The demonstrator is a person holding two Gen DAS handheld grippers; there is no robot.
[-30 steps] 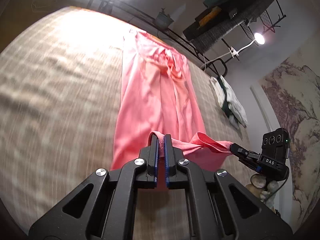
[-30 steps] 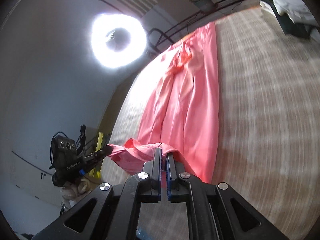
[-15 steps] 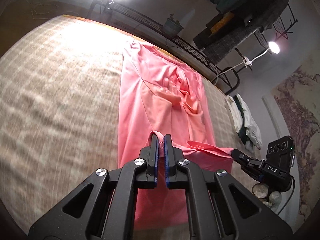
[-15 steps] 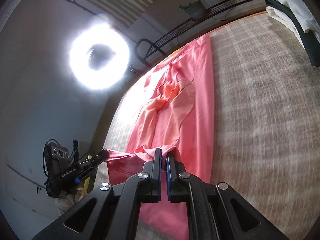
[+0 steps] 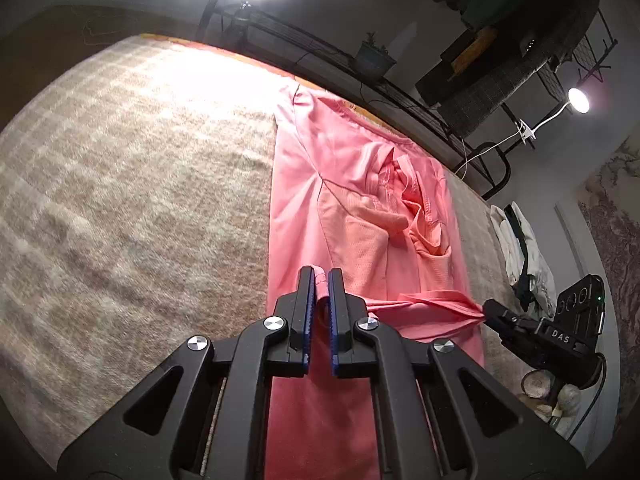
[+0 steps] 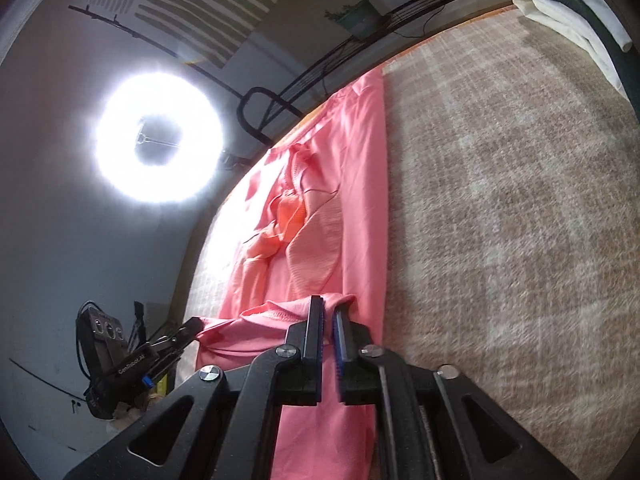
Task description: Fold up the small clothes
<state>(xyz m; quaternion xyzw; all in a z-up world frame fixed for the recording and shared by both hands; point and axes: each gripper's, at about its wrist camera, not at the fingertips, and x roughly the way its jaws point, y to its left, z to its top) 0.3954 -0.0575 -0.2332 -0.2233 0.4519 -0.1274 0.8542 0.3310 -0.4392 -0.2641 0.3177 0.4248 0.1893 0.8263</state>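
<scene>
A pink garment (image 5: 340,184) (image 6: 356,184) lies lengthwise on a beige checked blanket (image 5: 140,200) (image 6: 500,200). Its near hem is lifted and folded forward over the body. My left gripper (image 5: 320,276) is shut on the left corner of that hem; in the right wrist view the left gripper (image 6: 192,326) shows at the hem's left end. My right gripper (image 6: 329,304) is at the right corner. Its jaws are opening, with the hem still lying between them. From the left wrist view, the right gripper (image 5: 490,312) touches the stretched hem at its tip.
A pile of white and dark clothes (image 5: 520,248) (image 6: 560,12) lies at the blanket's far right. A black metal rail (image 5: 360,80) with a potted plant (image 5: 374,58) runs behind the far edge. A ring light (image 6: 160,140) glares beyond it.
Both grippers carried the hem forward over the garment and lower. The right gripper's jaws have begun to part; the left stays clamped.
</scene>
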